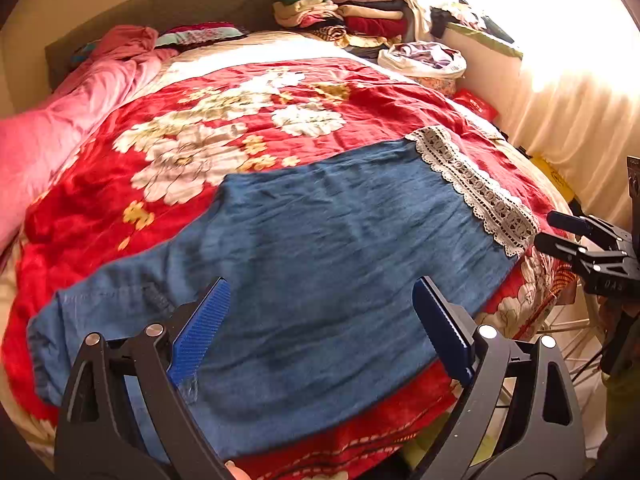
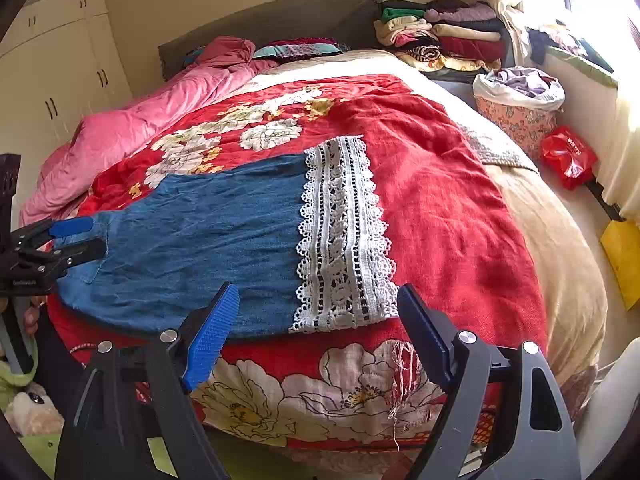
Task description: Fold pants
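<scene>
Blue denim pants [image 1: 320,248] with a white lace hem [image 1: 476,192] lie flat on a red floral blanket [image 1: 224,128] on the bed. They also show in the right wrist view [image 2: 200,240], lace hem [image 2: 344,236] toward the right. My left gripper [image 1: 320,320] is open and empty just above the waist end. My right gripper [image 2: 318,316] is open and empty above the bed's near edge, by the lace hem. Each gripper shows in the other view: the right one [image 1: 560,232] off the hem, the left one [image 2: 78,238] over the waist end.
A pink duvet [image 1: 60,128] lies bunched along the bed's left side. Stacks of folded clothes [image 1: 344,12] sit at the head. A basket of laundry [image 2: 520,100] and a red bag [image 2: 568,156] stand between bed and window wall. A yellow item [image 2: 620,260] lies on the floor.
</scene>
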Motion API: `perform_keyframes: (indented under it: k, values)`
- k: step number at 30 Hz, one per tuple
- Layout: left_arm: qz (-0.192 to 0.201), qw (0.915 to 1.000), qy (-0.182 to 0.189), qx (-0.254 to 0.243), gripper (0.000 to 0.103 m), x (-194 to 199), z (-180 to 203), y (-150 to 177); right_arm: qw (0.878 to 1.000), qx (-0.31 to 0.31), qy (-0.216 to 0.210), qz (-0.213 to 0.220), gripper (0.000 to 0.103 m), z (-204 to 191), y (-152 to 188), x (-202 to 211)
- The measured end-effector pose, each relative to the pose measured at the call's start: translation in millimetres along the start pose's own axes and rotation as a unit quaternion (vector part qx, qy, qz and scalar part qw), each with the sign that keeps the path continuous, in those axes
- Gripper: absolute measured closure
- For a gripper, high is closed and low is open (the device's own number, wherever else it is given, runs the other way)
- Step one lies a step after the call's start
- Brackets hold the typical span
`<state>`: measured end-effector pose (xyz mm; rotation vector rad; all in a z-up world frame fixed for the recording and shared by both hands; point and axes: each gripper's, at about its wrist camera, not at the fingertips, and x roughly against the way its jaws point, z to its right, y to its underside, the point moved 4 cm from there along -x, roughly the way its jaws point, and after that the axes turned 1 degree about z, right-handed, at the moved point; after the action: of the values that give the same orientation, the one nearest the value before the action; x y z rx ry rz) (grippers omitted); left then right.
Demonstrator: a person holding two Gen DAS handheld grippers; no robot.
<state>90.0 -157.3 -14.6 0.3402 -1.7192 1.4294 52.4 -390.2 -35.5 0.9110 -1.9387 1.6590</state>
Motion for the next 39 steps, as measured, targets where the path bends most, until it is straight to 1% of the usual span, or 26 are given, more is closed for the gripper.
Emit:
perform_keyframes:
  k: [8, 10, 14, 19, 23, 27, 32, 33, 36, 37, 38, 39]
  values:
    - [-0.019, 0.9984, 0.023, -0.048, 0.016, -35, 29, -36, 1.000, -0.023, -0.006, -0.006, 0.023, 12, 5, -13]
    - [-0.022, 0.9975, 0.033, -0.058, 0.016, -45, 36, -46, 1.000, -0.029, -0.008, -0.005, 0.023, 15, 6, -15]
    - [-0.019, 0.9947, 0.036, -0.094, 0.015, -65, 47, -65, 0.999, -0.040, -0.014, -0.004, 0.023, 19, 6, -24]
    - [-0.029, 0.9914, 0.041, -0.120, 0.015, -96, 53, -88, 0.999, -0.049, -0.021, -0.004, 0.023, 21, 6, -35]
    - [-0.031, 0.9887, 0.058, -0.135, 0.015, -120, 60, -105, 0.999, -0.050, -0.019, -0.003, 0.023, 23, 5, -40]
    - [-0.046, 0.9865, 0.065, -0.143, 0.015, -146, 63, -114, 0.998, -0.053, -0.021, -0.003, 0.023, 26, 4, -43]
    - [-0.061, 0.9834, 0.095, -0.142, 0.015, -169, 69, -120, 0.999, -0.050, -0.021, -0.005, 0.023, 28, 3, -47]
    - [-0.064, 0.9823, 0.101, -0.144, 0.016, -172, 71, -119, 0.999, -0.050, -0.021, -0.006, 0.023, 28, 3, -48]
    - [-0.072, 0.9785, 0.117, -0.154, 0.029, -180, 77, -116, 0.998, -0.052, -0.019, -0.004, 0.024, 28, 2, -51]
    - [-0.071, 0.9772, 0.125, -0.157, 0.035, -181, 79, -116, 0.998, -0.052, -0.019, -0.003, 0.032, 27, 1, -51]
    - [-0.071, 0.9760, 0.131, -0.159, 0.039, -181, 81, -115, 0.999, -0.050, -0.019, -0.003, 0.040, 25, 1, -51]
    - [-0.071, 0.9749, 0.138, -0.160, 0.046, -181, 82, -114, 0.999, -0.046, -0.019, -0.001, 0.041, 23, 0, -50]
